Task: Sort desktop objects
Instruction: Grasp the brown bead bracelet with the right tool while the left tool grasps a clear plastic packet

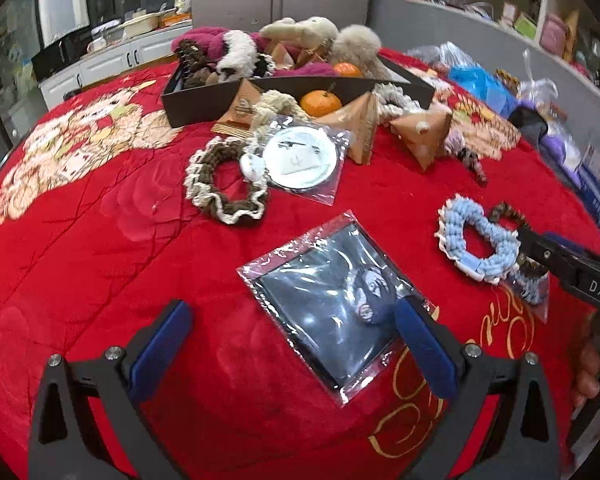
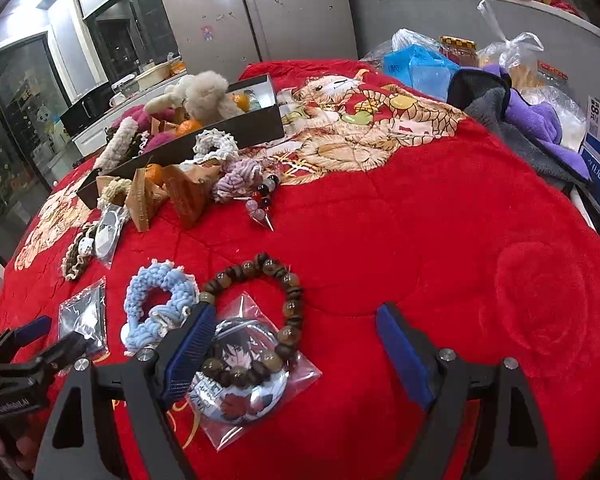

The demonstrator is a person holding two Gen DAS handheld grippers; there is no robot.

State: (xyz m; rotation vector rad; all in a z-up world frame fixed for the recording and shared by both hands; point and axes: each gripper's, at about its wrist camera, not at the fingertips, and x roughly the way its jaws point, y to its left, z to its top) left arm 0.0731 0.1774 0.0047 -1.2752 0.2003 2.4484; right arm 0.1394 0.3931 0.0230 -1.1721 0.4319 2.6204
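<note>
1. Red blanket (image 1: 100, 280) is covering the whole table, printed with a cartoon pattern at the far side.
2. Dark open box (image 1: 204, 100) is sitting at the far end, already holding plush toys, scrunchies and an orange (image 1: 321, 103); tan pyramid packets (image 1: 420, 136) are leaning at its near wall and just outside it.
3. Left gripper (image 1: 292, 332) is hanging above the blanket, jaws spread wide, nothing between the pads. Its right-hand finger is overlapping the edge of a dark bagged badge (image 1: 332, 304) lying flat below; can't tell if it's touching.
4. Right gripper (image 2: 296, 344) is also spread wide, nothing pinched. Its left-hand finger is sitting over the rim of a bagged anime badge (image 2: 244, 372).
5. Brown bead bracelet (image 2: 276, 320) is lying partly on that anime badge, between the right gripper's fingers but nearer the left-hand one.
6. Blue knitted scrunchie (image 2: 160, 304) is lying just beside the bracelet, outside the right gripper's jaws.
7. Brown-and-cream scrunchie (image 1: 224, 184) is lying mid-table, touching a bagged white round badge (image 1: 300, 156).
8. Mauve scrunchie (image 2: 240, 176) and a string of mixed beads (image 2: 260, 200) are lying near the box's near corner.
9. Plastic bags and a purple cloth (image 2: 540, 120) are piled at the table's far right edge.
</note>
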